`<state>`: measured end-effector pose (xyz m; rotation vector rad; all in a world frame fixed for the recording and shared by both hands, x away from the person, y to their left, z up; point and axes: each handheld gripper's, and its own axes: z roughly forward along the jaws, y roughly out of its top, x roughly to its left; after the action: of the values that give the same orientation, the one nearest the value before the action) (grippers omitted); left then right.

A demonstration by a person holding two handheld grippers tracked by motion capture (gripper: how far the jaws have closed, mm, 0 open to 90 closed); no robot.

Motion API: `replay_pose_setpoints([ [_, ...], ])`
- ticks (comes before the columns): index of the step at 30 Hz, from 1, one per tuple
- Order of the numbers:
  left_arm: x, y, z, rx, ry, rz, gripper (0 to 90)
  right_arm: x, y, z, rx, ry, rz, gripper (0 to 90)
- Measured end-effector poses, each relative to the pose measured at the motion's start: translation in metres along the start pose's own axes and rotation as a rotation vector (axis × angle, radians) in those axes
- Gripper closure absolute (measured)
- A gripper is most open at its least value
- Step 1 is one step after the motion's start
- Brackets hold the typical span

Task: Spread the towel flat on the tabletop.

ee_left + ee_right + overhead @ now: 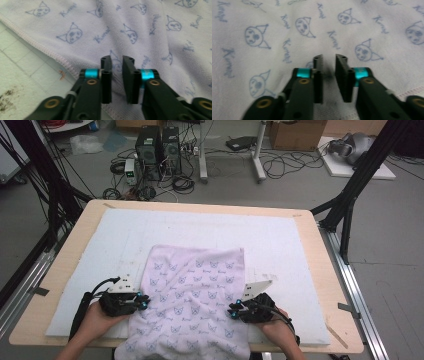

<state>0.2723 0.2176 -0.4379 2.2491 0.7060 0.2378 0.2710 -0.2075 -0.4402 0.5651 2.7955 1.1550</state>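
Left gripper [142, 301]: jaws drawn together with a narrow gap, nothing pinched between them. It sits over the left hem of the towel [192, 295], tips pointing right. In the left gripper view [117, 61] the stitched hem runs diagonally just left of the jaws.

Right gripper [234, 310]: same state, jaws nearly together and holding nothing, tips pointing left onto the towel's right side. In the right gripper view [329, 58] the cloth lies flat under the jaws, hem at the near right corner.

Towel: pale lilac with a blue cat-face print and script lettering. It lies near-centre, rumpled, with its near end hanging over the table's near edge and its far edge roughly mid-mat.

Surface: white foam mat [200, 227] covers most of a light wooden table [75, 235]. The mat is scuffed, with a dark smudge [7, 98] left of the hem.

Room: grey floor. Two black PC towers [157, 145] and loose cables [182, 182] lie beyond the far edge, with white desk legs [257, 150] to their right, a cardboard box [297, 134] far right and black frame struts [360, 175] on both sides.
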Motion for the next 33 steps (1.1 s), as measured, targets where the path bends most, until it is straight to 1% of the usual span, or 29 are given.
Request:
replay_pose_setpoints([
  [2,-0.001,0.0,-0.001,0.002,-0.009,-0.001,86.0,0.003,0.0,0.0,0.005,0.01,-0.016,86.9],
  [5,-0.005,-0.003,-0.008,-0.007,-0.033,-0.001,86.7,0.008,-0.001,-0.004,0.024,0.055,-0.022,87.4],
  [7,-0.008,-0.005,-0.014,-0.013,-0.045,0.004,86.7,0.013,-0.003,-0.007,0.026,0.069,-0.038,87.3],
  [9,-0.01,-0.006,-0.019,-0.026,-0.057,0.006,86.3,0.016,-0.003,-0.011,0.02,0.127,-0.037,85.4],
  [10,-0.011,-0.006,-0.021,-0.034,-0.058,0.003,85.2,0.017,-0.003,-0.013,0.021,0.131,-0.042,82.0],
  [11,-0.01,-0.004,-0.023,-0.044,-0.055,-0.006,80.5,0.018,-0.001,-0.016,0.015,0.119,-0.04,75.6],
  [12,-0.008,-0.001,-0.024,-0.049,-0.049,-0.008,74.2,0.015,0.002,-0.019,0.002,0.108,-0.03,72.6],
  [13,-0.005,0.002,-0.024,-0.059,-0.043,-0.008,71.2,0.011,0.004,-0.022,-0.014,0.09,-0.021,70.9],
  [15,0.003,0.012,-0.023,-0.08,-0.018,-0.02,65.9,-0.001,0.012,-0.029,-0.043,0.046,0.001,68.9],
  [17,0.014,0.024,-0.02,-0.098,0.003,-0.031,65.8,-0.019,0.021,-0.032,-0.075,0.016,0.026,67.9],
  [20,0.035,0.043,-0.008,-0.099,0.039,-0.052,66.3,-0.051,0.032,-0.031,-0.078,-0.044,0.072,63.7],
  [22,0.047,0.052,0.001,-0.093,0.075,-0.053,66.2,-0.071,0.037,-0.028,-0.062,-0.083,0.084,61.8],
  [23,0.056,0.057,0.009,-0.081,0.089,-0.066,66.2,-0.079,0.039,-0.027,-0.058,-0.097,0.09,61.1],
  [24,0.064,0.06,0.014,-0.07,0.088,-0.083,66.2,-0.092,0.042,-0.024,-0.051,-0.103,0.106,60.0],
  [25,0.07,0.062,0.02,-0.063,0.097,-0.097,65.9,-0.1,0.043,-0.022,-0.048,-0.12,0.116,58.6],
  [26,0.076,0.062,0.025,-0.073,0.11,-0.12,65.6,-0.109,0.044,-0.02,-0.04,-0.131,0.131,56.5],
  [27,0.082,0.062,0.03,-0.054,0.124,-0.14,64.9,-0.117,0.043,-0.017,-0.032,-0.146,0.144,54.3],
  [29,0.092,0.06,0.039,-0.034,0.187,-0.163,60.5,-0.129,0.039,-0.012,-0.011,-0.182,0.168,50.3],
  [30,0.096,0.059,0.042,-0.023,0.212,-0.18,56.8,-0.134,0.036,-0.01,-0.009,-0.19,0.181,49.8],
  [31,0.1,0.057,0.045,-0.013,0.227,-0.192,53.6,-0.138,0.033,-0.007,-0.007,-0.19,0.192,48.2],
  [32,0.102,0.057,0.048,-0.004,0.226,-0.199,52.6,-0.141,0.031,-0.005,0.001,-0.199,0.199,47.8],
  [33,0.104,0.056,0.051,0.003,0.226,-0.198,52.7,-0.144,0.029,-0.003,0.007,-0.197,0.198,47.8],
])
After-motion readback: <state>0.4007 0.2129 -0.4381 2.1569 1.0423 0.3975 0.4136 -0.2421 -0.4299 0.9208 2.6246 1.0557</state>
